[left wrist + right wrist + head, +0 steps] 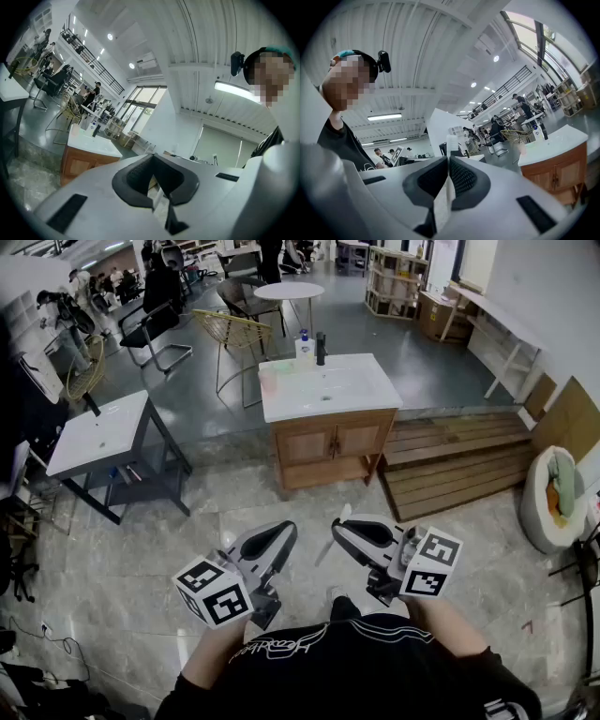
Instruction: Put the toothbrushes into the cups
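While right gripper [337,527] clamps a toothbrush [451,145], left gripper [292,526] near-shut: carrying step; next, approach cup [269,381] on far counter [361,390].

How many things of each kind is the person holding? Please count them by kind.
Claws: 2, the left claw and the right claw
Toothbrushes: 2, the left toothbrush and the right toothbrush, one clamped in each claw
Total: 4
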Demonstrator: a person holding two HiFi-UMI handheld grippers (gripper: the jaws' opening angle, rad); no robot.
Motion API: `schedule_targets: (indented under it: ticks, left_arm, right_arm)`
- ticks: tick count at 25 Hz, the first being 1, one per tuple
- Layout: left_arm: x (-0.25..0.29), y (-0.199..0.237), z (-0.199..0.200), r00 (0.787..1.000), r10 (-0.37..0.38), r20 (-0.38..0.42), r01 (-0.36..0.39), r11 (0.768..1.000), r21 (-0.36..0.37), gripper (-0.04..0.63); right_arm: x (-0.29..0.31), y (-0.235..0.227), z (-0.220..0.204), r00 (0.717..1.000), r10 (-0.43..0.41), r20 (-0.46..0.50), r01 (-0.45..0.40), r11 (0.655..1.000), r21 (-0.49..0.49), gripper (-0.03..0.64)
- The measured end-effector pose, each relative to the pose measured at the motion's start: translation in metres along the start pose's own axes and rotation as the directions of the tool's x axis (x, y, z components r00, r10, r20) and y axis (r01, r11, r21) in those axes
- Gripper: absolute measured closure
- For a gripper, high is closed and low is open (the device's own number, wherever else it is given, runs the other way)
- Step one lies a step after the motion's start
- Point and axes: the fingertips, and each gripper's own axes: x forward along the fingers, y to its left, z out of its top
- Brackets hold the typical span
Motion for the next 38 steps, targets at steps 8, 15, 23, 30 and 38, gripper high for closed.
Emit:
schedule_targets:
  ticks: [8, 15, 23, 30, 38]
  left_arm:
    - [0.021, 0.0, 0.007, 1.0, 0.006, 0.001, -0.006, 1.0, 0.012, 0.589]
    - [0.051, 0.023, 0.003, 0.997, 0.066, -0.031, -0.067, 0.998, -0.014, 0.589]
    - [0.11, 0.055, 0.01, 0.992, 0.11, -0.068, -0.112, 0.993, -0.029, 0.59]
    - [0.178, 0.077, 0.011, 0.988, 0.113, -0.105, -0.118, 0.992, -0.038, 0.589]
    - [0.233, 0.08, 0.023, 0.985, 0.128, -0.118, -0.127, 0.992, 0.017, 0.589]
  right_arm:
    - [-0.005, -0.016, 0.012, 1.0, 0.013, 0.002, -0.013, 1.0, -0.018, 0.58]
    - [-0.007, -0.063, 0.013, 1.0, 0.027, -0.017, -0.026, 0.999, 0.048, 0.58]
    - [0.001, -0.133, 0.017, 0.997, 0.03, -0.069, -0.023, 0.995, 0.094, 0.58]
    - [-0.009, -0.19, 0.038, 0.994, 0.073, -0.078, -0.065, 0.993, 0.094, 0.58]
    - [-0.017, -0.23, 0.064, 0.989, 0.132, -0.068, -0.129, 0.991, 0.043, 0.58]
